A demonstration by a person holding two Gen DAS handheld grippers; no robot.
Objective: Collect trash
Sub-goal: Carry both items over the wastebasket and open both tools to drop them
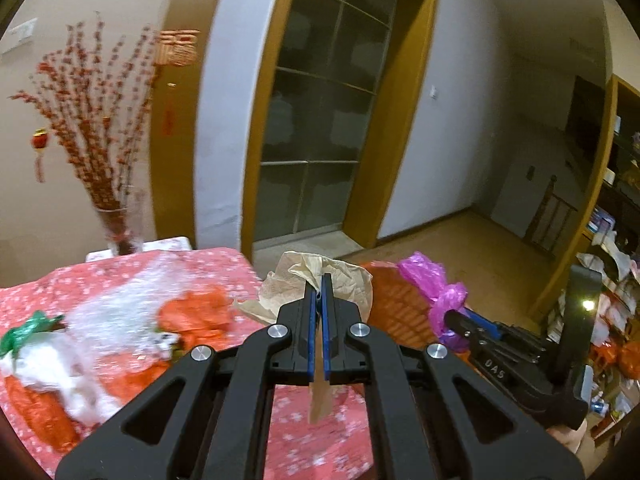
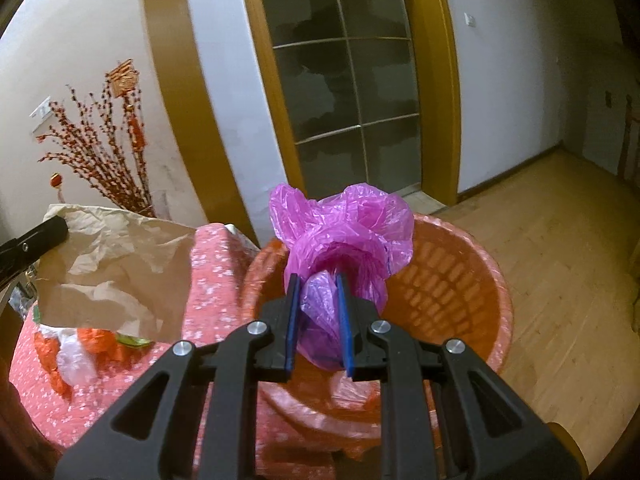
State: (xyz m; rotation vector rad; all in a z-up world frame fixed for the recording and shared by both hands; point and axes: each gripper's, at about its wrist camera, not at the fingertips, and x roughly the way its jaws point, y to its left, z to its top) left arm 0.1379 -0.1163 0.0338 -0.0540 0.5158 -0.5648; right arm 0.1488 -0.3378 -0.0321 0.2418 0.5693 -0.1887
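Purple plastic bag (image 2: 344, 240): bunched, pinched by your right tongs (image 2: 318, 280), jaws part-closed on its neck, hanging over the orange basket (image 2: 460, 280) — held there, likely, for dropping in. Brown paper (image 1: 320, 280): crumpled, clamped flat in your left tongs (image 1: 321, 280), jaws fully closed on it, just left of the basket, above the tabletop (image 1: 248, 280) edge. Left of the basket more scraps lie on the tabletop: orange wrapper (image 1: 196, 316), white plastic (image 1: 60, 372), uncollected.
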